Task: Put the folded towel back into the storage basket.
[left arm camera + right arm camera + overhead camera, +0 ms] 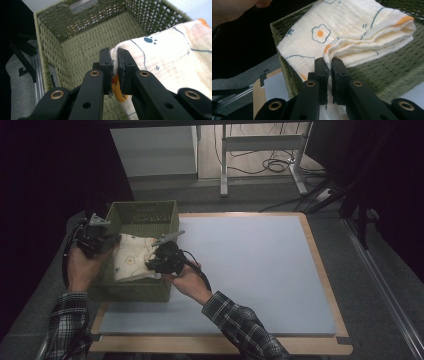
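Both grippers hold the folded cloth over the green basket. The left gripper pinches one edge, jaws narrow; the right gripper pinches the opposite corner, jaws narrow too.

I see a folded cream cloth printed with fried eggs and paw marks, left of centre in the high view. It hangs partly over a green woven basket, pinched at two edges.
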`<state>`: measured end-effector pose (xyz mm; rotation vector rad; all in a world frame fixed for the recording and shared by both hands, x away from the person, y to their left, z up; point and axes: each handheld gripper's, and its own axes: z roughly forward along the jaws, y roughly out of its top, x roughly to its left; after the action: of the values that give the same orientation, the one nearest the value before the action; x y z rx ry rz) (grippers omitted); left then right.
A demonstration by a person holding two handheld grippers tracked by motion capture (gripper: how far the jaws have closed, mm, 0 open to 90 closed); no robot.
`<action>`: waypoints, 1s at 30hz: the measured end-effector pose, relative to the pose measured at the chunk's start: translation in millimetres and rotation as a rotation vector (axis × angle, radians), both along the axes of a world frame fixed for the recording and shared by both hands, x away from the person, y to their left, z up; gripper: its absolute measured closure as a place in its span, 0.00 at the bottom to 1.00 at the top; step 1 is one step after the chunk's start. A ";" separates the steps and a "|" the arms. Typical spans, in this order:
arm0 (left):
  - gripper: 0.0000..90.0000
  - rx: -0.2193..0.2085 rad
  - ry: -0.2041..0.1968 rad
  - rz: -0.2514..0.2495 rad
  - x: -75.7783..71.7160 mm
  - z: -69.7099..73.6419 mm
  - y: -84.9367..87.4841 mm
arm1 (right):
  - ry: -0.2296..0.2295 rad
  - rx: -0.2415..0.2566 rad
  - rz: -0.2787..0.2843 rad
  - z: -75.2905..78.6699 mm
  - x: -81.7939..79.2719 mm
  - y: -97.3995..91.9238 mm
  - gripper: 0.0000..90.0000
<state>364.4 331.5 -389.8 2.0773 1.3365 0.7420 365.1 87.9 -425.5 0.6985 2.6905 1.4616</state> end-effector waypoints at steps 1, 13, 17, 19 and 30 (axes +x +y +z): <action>0.92 0.000 0.006 0.001 -0.2 -2.6 1.6 | 0.001 -0.003 0.002 -1.2 -0.6 2.3 0.93; 0.92 -0.002 0.039 0.017 0.2 -18.7 11.8 | 0.019 -0.048 -0.014 -16.3 -3.7 25.3 0.93; 0.92 -0.004 0.046 0.009 2.6 -23.8 9.4 | 0.026 -0.066 -0.027 -20.9 -3.0 25.5 0.93; 0.92 -0.003 0.054 0.002 5.0 -26.7 6.2 | 0.031 -0.077 -0.038 -22.8 -2.0 24.1 0.92; 0.91 0.009 0.093 -0.022 15.1 -42.6 -6.7 | 0.044 -0.116 -0.077 -29.0 -1.4 19.1 0.90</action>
<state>379.5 324.8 -432.3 2.1531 1.3604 0.6503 363.7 107.0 -454.4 0.8255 2.7211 1.2764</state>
